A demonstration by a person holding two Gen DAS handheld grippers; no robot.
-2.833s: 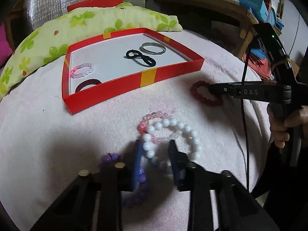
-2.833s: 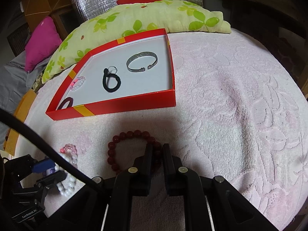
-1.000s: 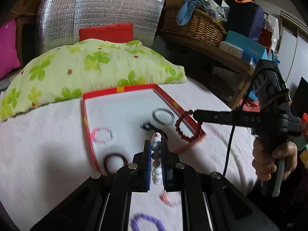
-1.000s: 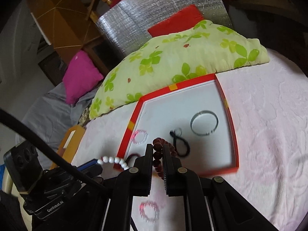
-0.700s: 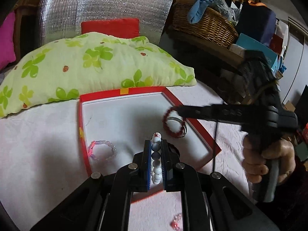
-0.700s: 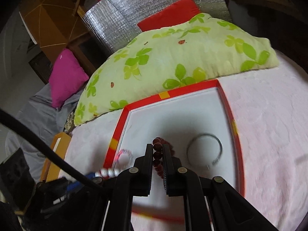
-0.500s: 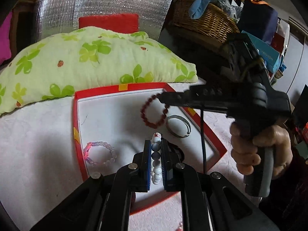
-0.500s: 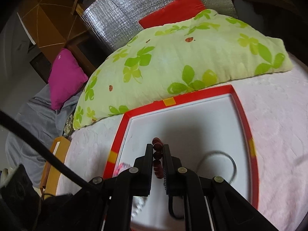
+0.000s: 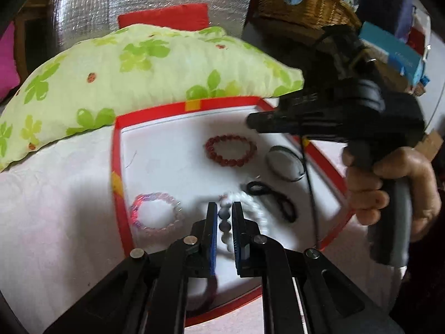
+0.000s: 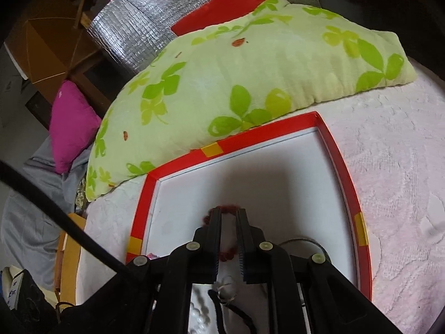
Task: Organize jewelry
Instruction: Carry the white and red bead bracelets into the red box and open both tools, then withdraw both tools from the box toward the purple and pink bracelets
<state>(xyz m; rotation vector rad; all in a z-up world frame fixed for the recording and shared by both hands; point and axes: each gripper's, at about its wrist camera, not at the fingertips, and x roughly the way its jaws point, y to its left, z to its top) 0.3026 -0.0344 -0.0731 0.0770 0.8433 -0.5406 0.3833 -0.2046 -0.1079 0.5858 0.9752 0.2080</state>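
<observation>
White bead bracelet [image 9: 251, 204] pinched in left gripper [image 9: 224, 217] over red tray [image 9: 118, 150], red bead bracelet [image 9: 230, 150] lying flat below slightly parted, empty right gripper [image 10: 228, 221]

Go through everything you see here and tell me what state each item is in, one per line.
Red tray: open, on the bed.
Red bead bracelet: released, flat in tray.
White pearl bracelet: pinched between left gripper fingers.
Right gripper: open, above red beads.
Pink bracelet: flat in tray.
Silver bangle: flat in tray.
Black band: flat in tray.
</observation>
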